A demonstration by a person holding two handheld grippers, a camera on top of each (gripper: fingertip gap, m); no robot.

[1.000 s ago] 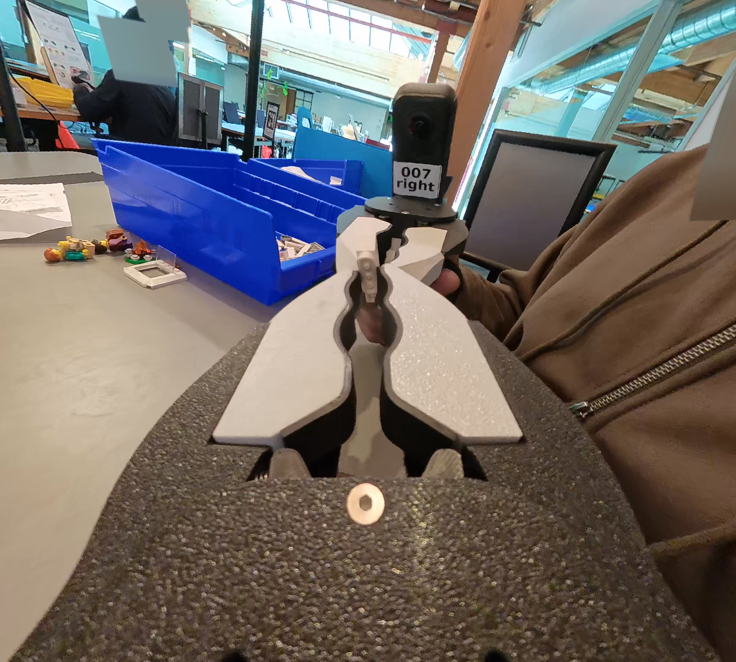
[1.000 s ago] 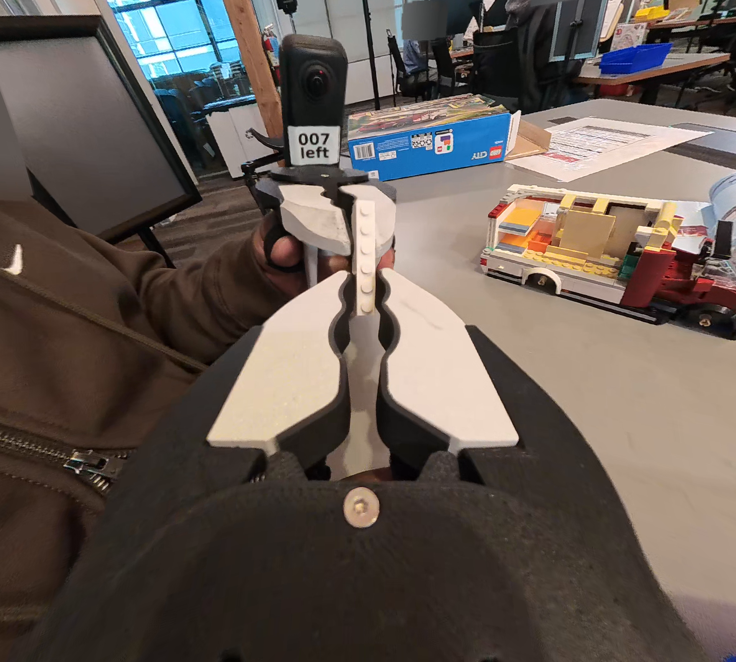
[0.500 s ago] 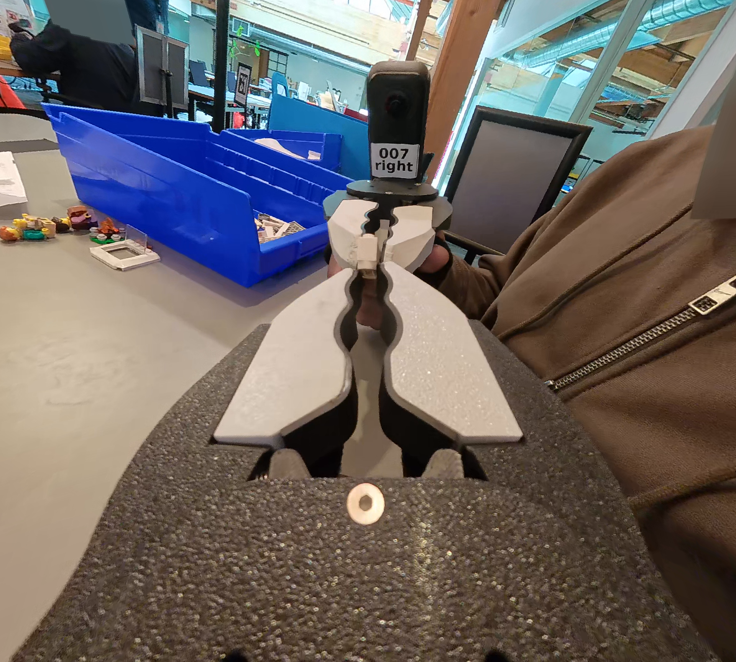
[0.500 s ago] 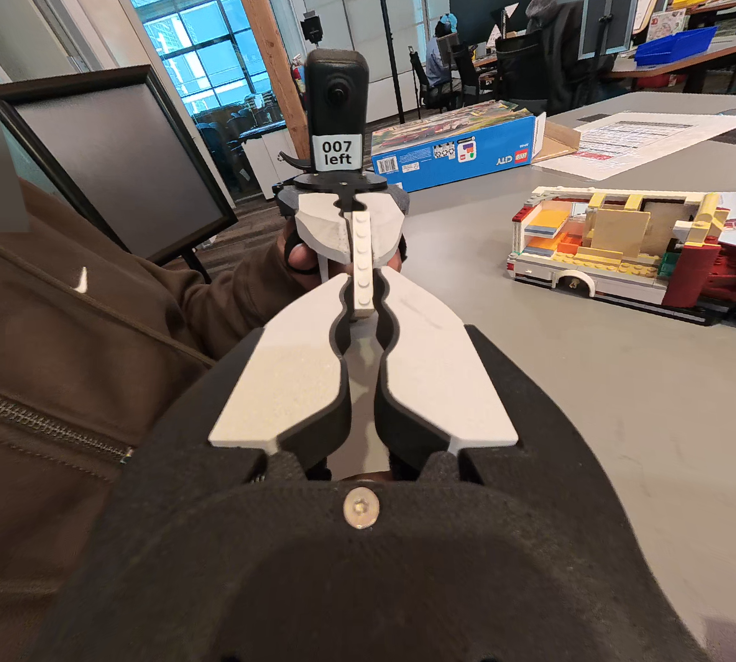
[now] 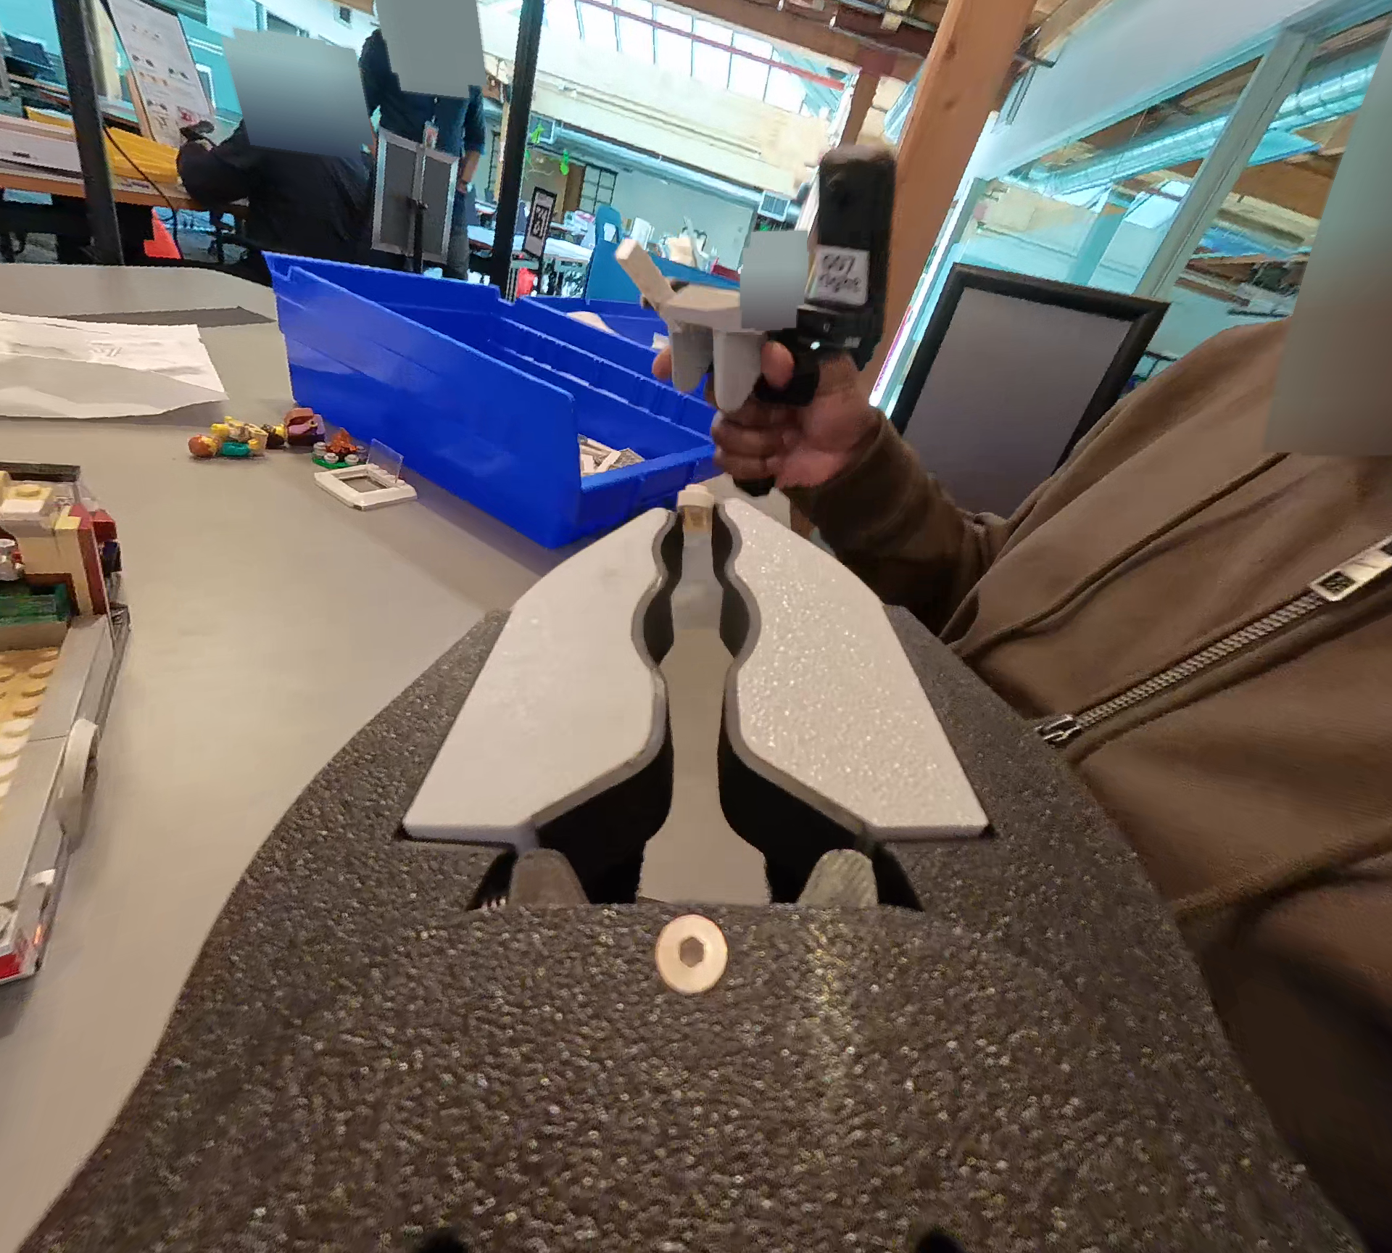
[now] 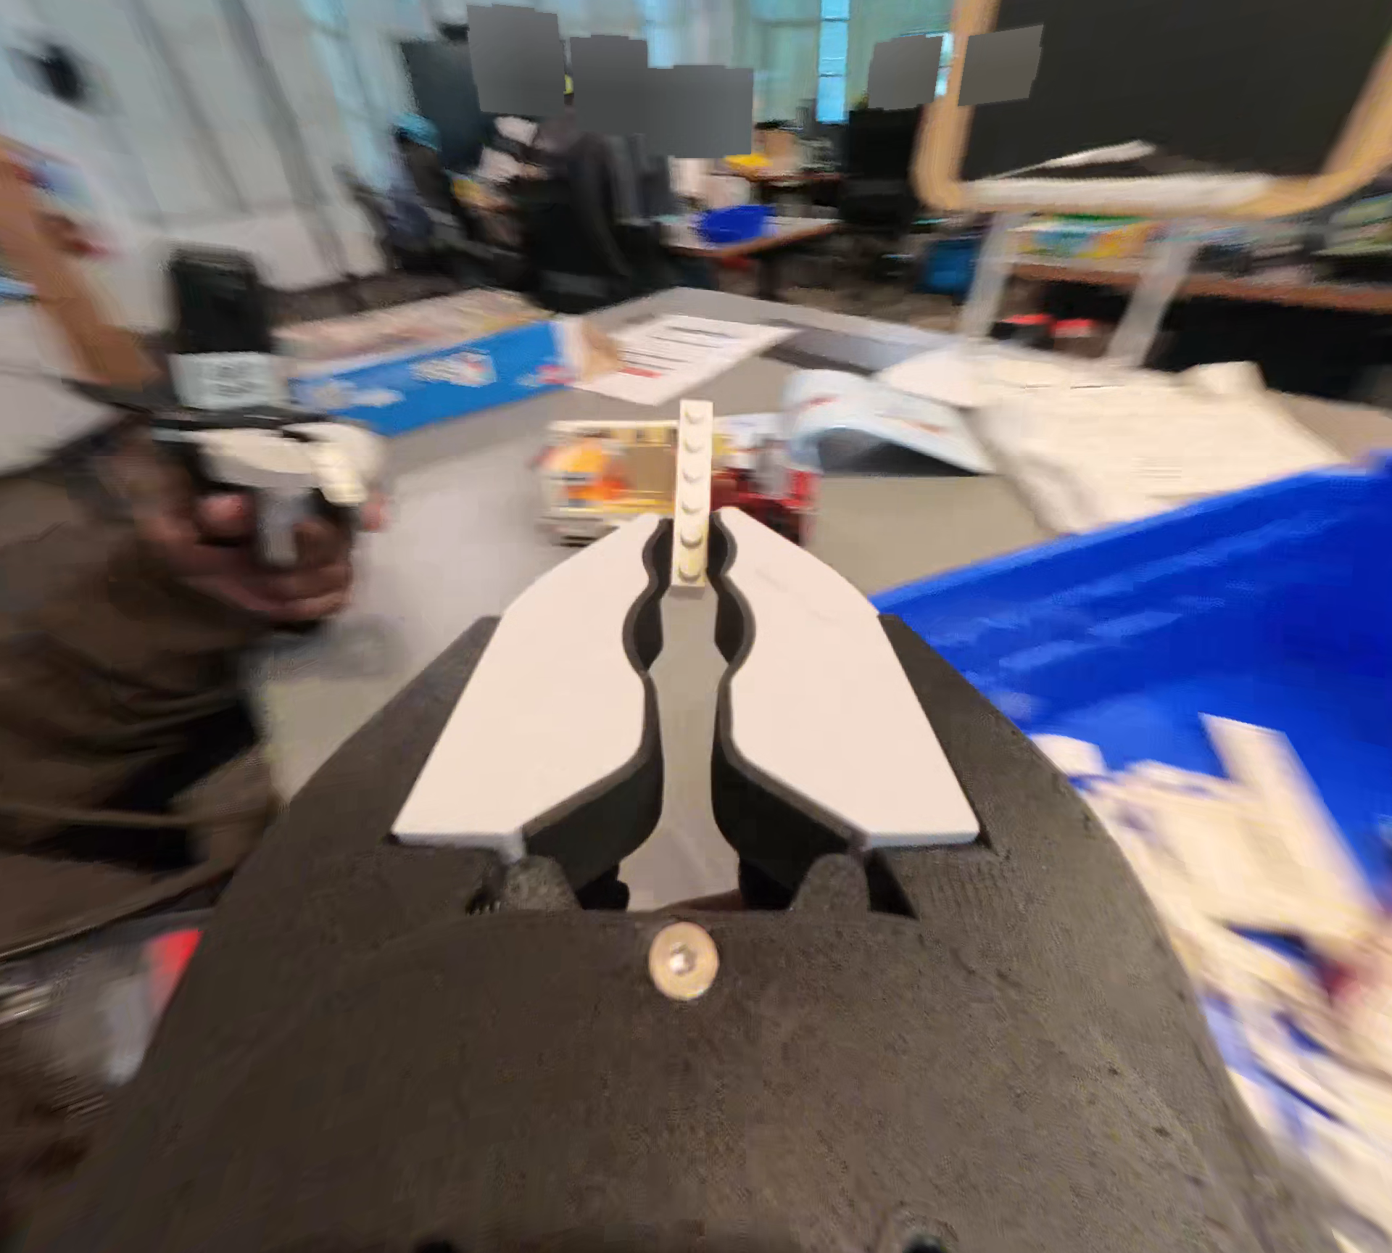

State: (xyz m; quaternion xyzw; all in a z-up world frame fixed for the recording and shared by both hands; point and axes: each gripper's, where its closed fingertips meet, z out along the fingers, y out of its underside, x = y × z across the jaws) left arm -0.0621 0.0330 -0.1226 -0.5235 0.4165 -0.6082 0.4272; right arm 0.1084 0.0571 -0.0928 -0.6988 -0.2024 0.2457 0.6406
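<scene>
In the left wrist view, my left gripper [image 5: 694,518] pinches a small white brick [image 5: 694,507] at centre frame, fingers nearly together, with the blue bin [image 5: 482,388] beyond and my right gripper [image 5: 678,305] upper right of centre. In the blurred right wrist view, my right gripper [image 6: 693,539] clamps a long white studded strip [image 6: 693,493] upright at centre, before the toy vehicle [image 6: 602,471].

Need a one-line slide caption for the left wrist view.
Left gripper pinching a small white toy brick above the grey table, beside a blue plastic bin.

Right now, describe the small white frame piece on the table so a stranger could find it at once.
Start at the long blue bin on the grey table. Beside its near left corner lies the white frame piece, a flat rectangle with an open middle. The small colourful pieces just beyond it are rounded; only the frame has a clear pane standing at one edge.
</scene>
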